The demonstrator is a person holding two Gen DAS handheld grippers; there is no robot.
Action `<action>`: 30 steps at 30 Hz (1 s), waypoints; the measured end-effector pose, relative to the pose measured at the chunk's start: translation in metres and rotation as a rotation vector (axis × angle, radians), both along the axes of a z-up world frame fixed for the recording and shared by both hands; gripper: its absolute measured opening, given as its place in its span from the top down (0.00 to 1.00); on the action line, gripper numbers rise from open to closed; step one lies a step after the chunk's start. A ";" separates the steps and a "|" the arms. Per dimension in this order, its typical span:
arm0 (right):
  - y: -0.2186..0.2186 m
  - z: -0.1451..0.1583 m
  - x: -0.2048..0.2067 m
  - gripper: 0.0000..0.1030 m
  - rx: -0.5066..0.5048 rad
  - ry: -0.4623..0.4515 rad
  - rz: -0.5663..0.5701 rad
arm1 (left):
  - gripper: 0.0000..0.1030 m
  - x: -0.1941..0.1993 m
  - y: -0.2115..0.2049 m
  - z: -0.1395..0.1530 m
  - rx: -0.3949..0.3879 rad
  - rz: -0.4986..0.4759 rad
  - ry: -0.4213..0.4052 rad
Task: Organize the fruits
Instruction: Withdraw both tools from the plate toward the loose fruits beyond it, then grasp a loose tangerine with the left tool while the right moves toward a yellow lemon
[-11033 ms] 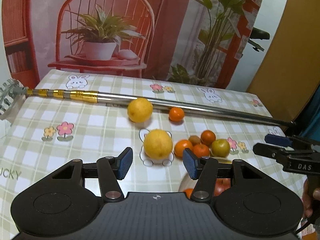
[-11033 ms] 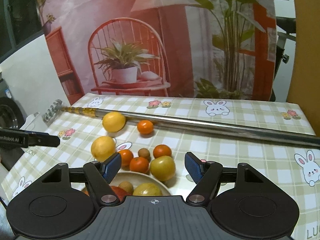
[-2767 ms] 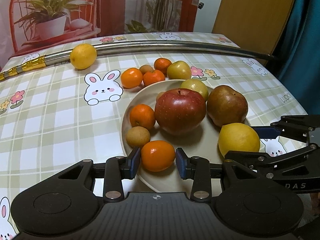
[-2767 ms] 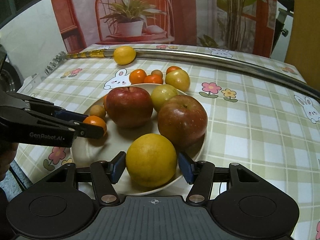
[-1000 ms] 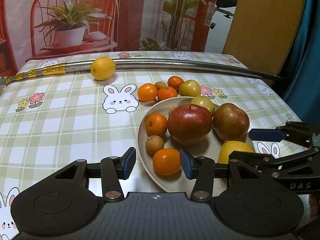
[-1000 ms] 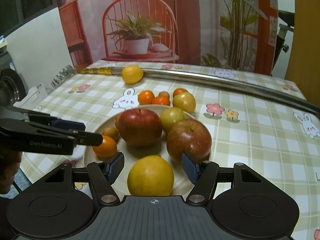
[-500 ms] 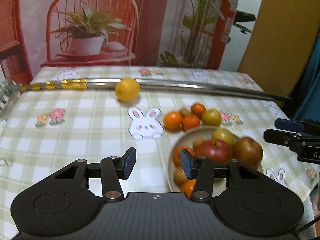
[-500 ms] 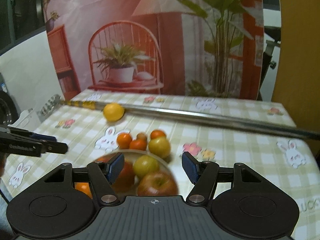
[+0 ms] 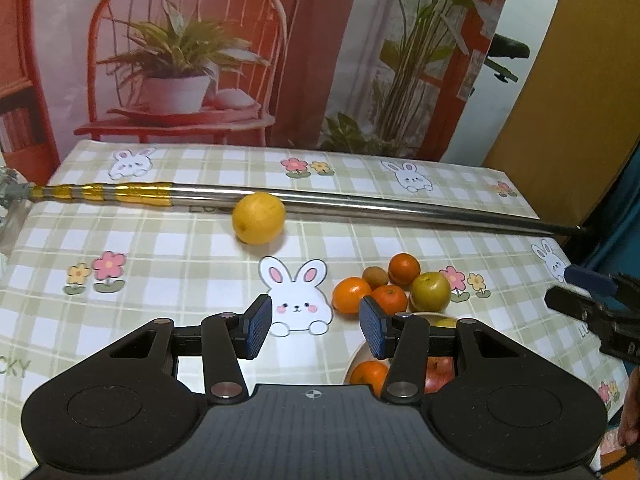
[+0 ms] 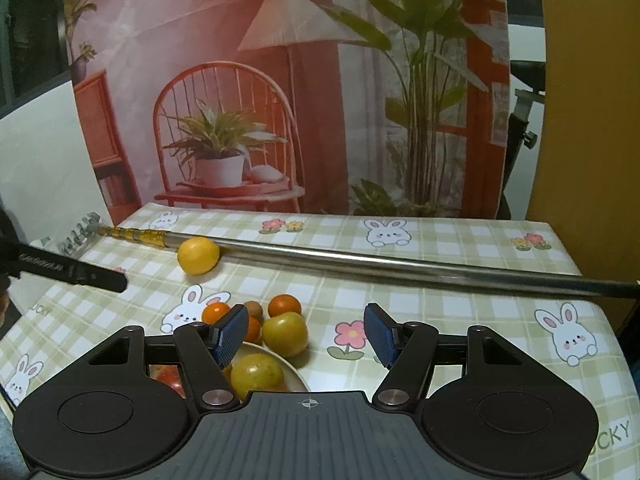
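Note:
A yellow lemon point(image 9: 258, 218) point(image 10: 199, 255) rests against the metal pole on the checked tablecloth. Closer in lies a loose cluster: tangerines point(image 9: 351, 294) point(image 10: 284, 305), a small brown fruit point(image 9: 375, 277) and a green-yellow apple point(image 9: 430, 291) point(image 10: 285, 334). The beige plate point(image 9: 354, 360) point(image 10: 294, 376) is mostly hidden under both grippers; a tangerine point(image 9: 368, 372), a red apple point(image 9: 440, 372) and a yellow-green fruit point(image 10: 257, 375) show on it. My left gripper point(image 9: 315, 326) is open and empty, above the table. My right gripper point(image 10: 306, 334) is open and empty too.
A long steel pole point(image 9: 360, 205) point(image 10: 400, 264) with a gold-banded end crosses the back of the table. A printed backdrop of a chair and plants hangs behind. The table edge drops off at the right, by a brown panel point(image 9: 580, 80).
Both grippers opened, left a tangerine and a large yellow fruit on the plate, then rose and pulled back. The plate has slid under their bodies in both views.

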State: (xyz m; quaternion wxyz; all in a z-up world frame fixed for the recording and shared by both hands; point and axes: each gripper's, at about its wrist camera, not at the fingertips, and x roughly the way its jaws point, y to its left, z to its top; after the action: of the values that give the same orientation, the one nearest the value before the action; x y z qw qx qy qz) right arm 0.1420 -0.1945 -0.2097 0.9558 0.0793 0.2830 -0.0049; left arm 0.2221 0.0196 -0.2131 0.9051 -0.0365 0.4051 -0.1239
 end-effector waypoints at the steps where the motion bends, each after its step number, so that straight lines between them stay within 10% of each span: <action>1: -0.002 -0.002 0.001 0.41 0.003 0.006 -0.005 | 0.51 0.004 -0.003 -0.003 -0.008 0.001 0.011; 13: -0.031 -0.019 0.005 0.41 0.063 0.026 -0.065 | 0.52 0.075 -0.032 -0.045 -0.183 0.099 0.231; 30: -0.053 -0.040 0.012 0.41 0.135 0.057 -0.096 | 0.53 0.106 -0.050 -0.087 -0.104 0.144 0.318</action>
State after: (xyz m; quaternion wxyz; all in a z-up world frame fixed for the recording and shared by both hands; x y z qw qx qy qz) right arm 0.1538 -0.2473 -0.2497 0.9384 0.1570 0.3059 -0.0337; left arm 0.3282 -0.0304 -0.3001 0.8331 -0.1312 0.5324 -0.0723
